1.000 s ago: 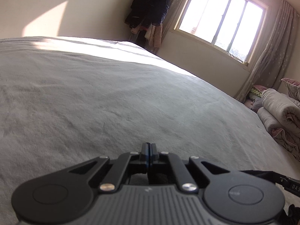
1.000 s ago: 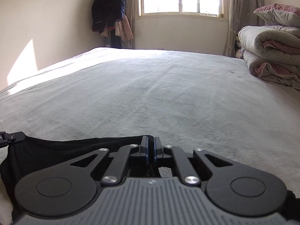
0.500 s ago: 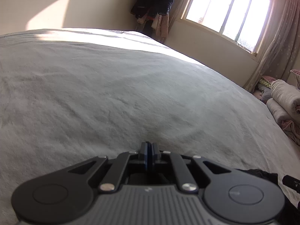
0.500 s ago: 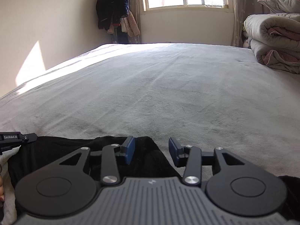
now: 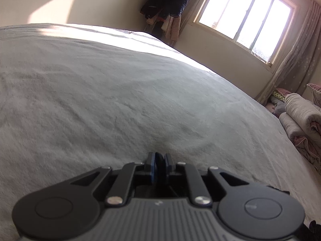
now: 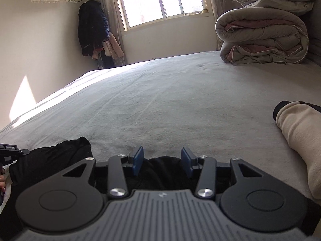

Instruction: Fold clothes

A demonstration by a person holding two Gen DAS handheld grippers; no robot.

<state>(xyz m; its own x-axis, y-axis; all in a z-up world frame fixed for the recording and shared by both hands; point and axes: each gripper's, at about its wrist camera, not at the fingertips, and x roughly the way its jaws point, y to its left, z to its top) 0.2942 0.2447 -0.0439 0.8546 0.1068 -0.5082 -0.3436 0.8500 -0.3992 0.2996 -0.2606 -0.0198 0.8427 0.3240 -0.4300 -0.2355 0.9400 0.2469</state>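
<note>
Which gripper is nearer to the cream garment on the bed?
Right. The right gripper has the cream garment just to its right; the left gripper, its jaws opening, sits far across the black garment.

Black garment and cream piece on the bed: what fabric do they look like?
Black garment: soft matte knit, probably cotton jersey; it slumps in limp folds without shine. Cream piece: thick fleecy or brushed cloth with a dark edge; its surface looks fuzzy, its fold plump.

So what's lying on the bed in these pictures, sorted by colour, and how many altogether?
Black: 1, the black garment at the near edge.
Cream: 1, the cream garment at the right.
Grey and pink: 1, the rolled quilt at the far corner.
Total: 3
</note>
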